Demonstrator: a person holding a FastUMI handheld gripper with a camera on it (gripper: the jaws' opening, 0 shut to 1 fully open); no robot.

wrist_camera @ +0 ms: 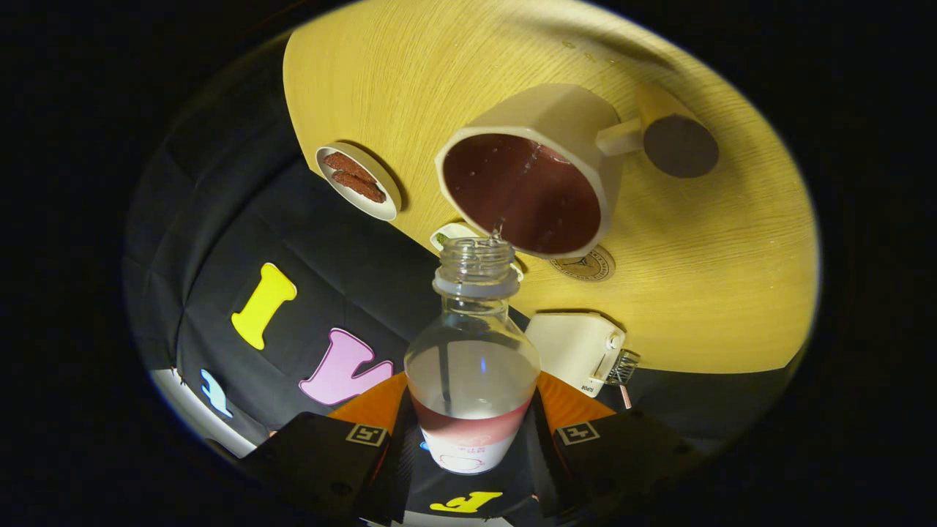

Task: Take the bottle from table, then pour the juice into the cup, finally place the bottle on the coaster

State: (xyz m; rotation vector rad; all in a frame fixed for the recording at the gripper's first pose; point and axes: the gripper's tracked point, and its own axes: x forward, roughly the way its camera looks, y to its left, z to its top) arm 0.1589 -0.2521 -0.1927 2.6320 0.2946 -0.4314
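Note:
My gripper (pixel 468 432) is shut on a clear plastic bottle (pixel 472 366), both fingers pressing on its labelled lower part. The bottle is tilted, its open mouth (pixel 476 252) right at the rim of a beige cup (pixel 534 168). A thin stream of clear liquid runs from the mouth into the cup's dark inside. Liquid still sits in the bottle's lower half. A round coaster (pixel 585 265) with a printed emblem lies on the wooden table (pixel 703 293) just beyond the cup's rim, partly covered by the cup.
A small white dish (pixel 359 181) holding two brown pieces sits on the table to one side of the cup. A white box-like device (pixel 575 348) with a knob stands near the table edge beside the bottle. A dark round pad (pixel 681 146) lies past the cup's handle.

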